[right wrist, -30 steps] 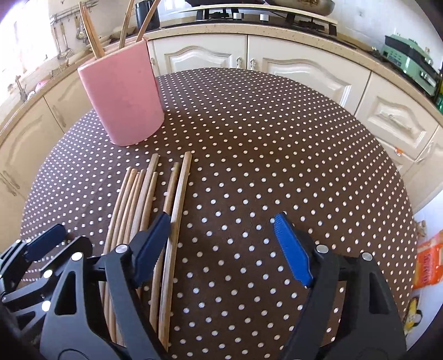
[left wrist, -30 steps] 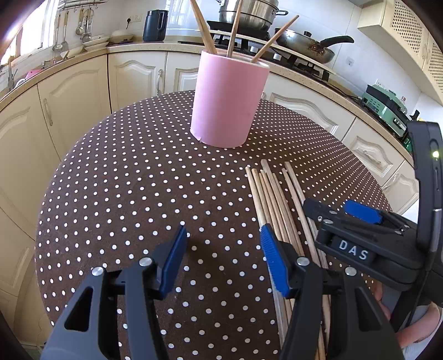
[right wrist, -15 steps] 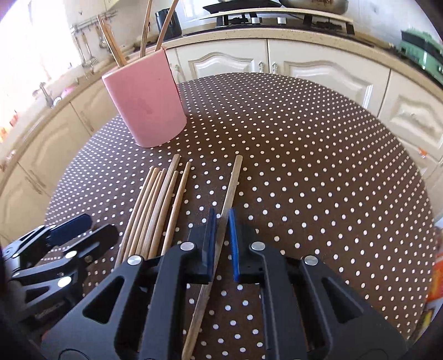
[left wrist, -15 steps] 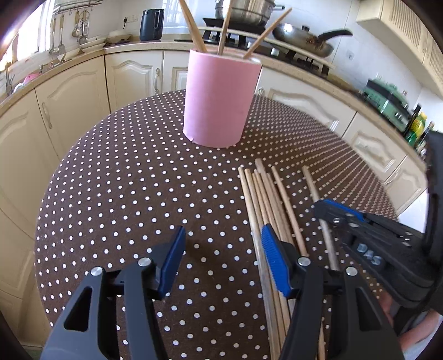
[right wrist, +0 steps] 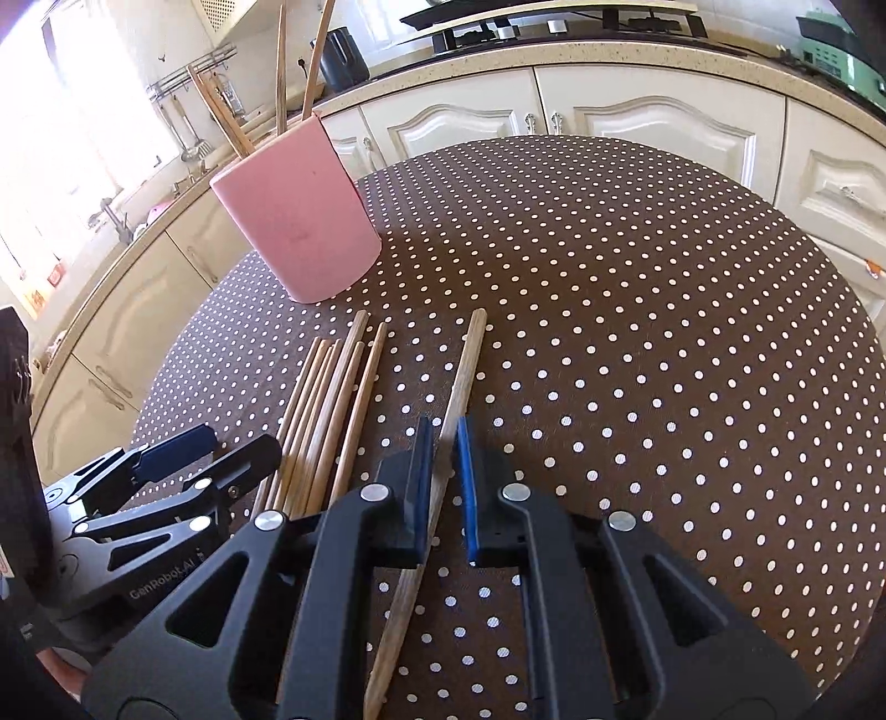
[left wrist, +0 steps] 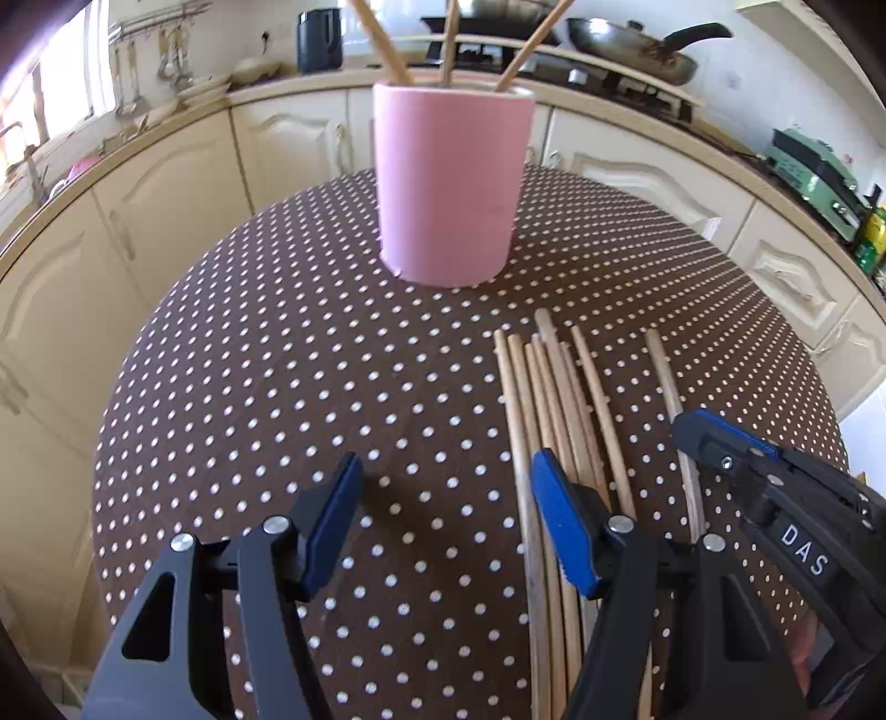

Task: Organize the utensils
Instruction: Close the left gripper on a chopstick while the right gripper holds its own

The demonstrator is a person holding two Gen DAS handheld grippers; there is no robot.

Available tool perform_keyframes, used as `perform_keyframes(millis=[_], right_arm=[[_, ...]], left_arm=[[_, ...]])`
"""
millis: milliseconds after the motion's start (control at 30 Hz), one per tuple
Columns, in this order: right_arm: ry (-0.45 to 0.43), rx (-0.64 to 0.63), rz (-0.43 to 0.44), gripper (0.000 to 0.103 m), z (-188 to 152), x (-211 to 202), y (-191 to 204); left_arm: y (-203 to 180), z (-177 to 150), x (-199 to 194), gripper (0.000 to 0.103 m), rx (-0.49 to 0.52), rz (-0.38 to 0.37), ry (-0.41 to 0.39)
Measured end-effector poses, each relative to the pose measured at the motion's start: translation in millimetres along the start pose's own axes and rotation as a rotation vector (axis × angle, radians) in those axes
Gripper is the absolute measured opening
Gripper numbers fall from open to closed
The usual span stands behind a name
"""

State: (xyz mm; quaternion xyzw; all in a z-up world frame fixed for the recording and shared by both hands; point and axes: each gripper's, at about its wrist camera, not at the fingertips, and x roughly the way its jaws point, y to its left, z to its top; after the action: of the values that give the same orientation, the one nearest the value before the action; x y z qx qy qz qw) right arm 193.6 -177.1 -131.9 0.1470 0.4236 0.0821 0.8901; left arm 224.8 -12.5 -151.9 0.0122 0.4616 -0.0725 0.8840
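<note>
Wooden chopstick (right wrist: 464, 371) clamped in right tongs (right wrist: 443, 471) | left tongs (left wrist: 443, 515) agape, widening, empty | table edge (right wrist: 830, 310) far

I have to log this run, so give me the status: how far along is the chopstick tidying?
Done: a few chopsticks already stand in the pink holder. In hand: the right gripper is shut on a single chopstick, pulled aside from the rest. Left: the bundle of loose chopsticks lies on the dotted tablecloth. The left gripper, jaws just widening, holds nothing.

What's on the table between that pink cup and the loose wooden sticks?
Nothing: in both wrist views only bare dotted brown tablecloth separates pink cylindrical cup and wooden chopstick bundle.
</note>
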Motion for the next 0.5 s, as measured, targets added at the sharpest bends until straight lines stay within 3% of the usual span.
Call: perform_keyframes(millis=[500], right_arm=[[0.000,0.008,0.011,0.010,1.0,-2.6,-3.4]], left_arm=[[-18.5,13.9,12.1,0.063,0.002,0.091,0.042]])
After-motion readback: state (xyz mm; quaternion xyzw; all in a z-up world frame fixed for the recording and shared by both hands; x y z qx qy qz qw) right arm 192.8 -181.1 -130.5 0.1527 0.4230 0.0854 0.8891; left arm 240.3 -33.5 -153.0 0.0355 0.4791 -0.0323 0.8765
